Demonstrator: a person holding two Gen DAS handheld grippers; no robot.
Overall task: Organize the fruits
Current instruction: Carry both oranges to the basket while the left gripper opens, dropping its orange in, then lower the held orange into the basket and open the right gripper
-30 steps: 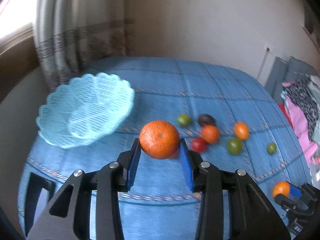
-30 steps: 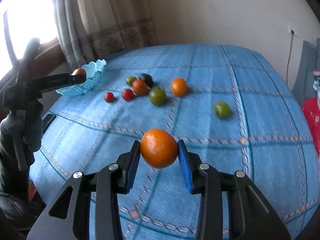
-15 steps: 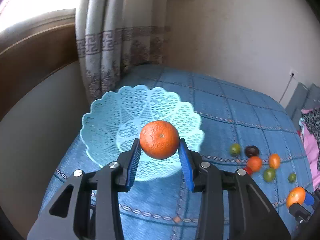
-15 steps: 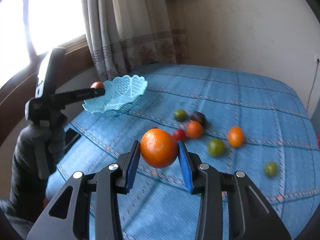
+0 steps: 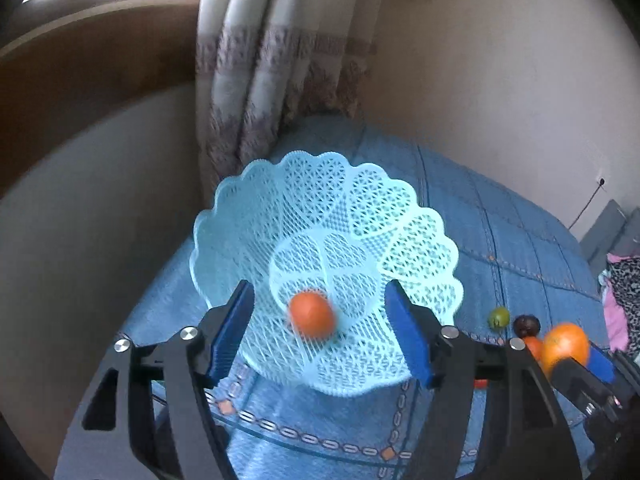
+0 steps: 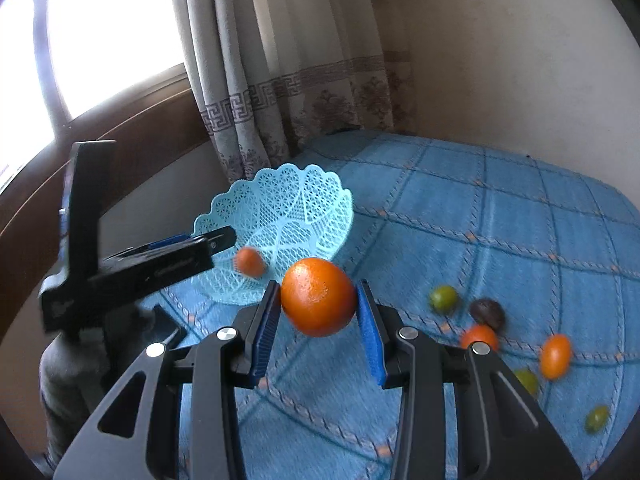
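Observation:
A light-blue lattice basket stands at the near-left corner of the blue-covered table. My left gripper hangs open above its near rim, and an orange, blurred by motion, is inside the basket below the spread fingers. My right gripper is shut on a second orange, held in the air just right of the basket. Several loose fruits lie on the cloth to the right: a green one, a dark one, and an oval orange one.
A patterned curtain and a wooden window ledge stand close behind the basket. The table edge drops off just left of the basket. A gloved hand holds the left gripper. Clothing lies at the far right.
My left gripper has opened and let its orange drop into the basket. My right gripper has carried its orange leftward, closer to the basket.

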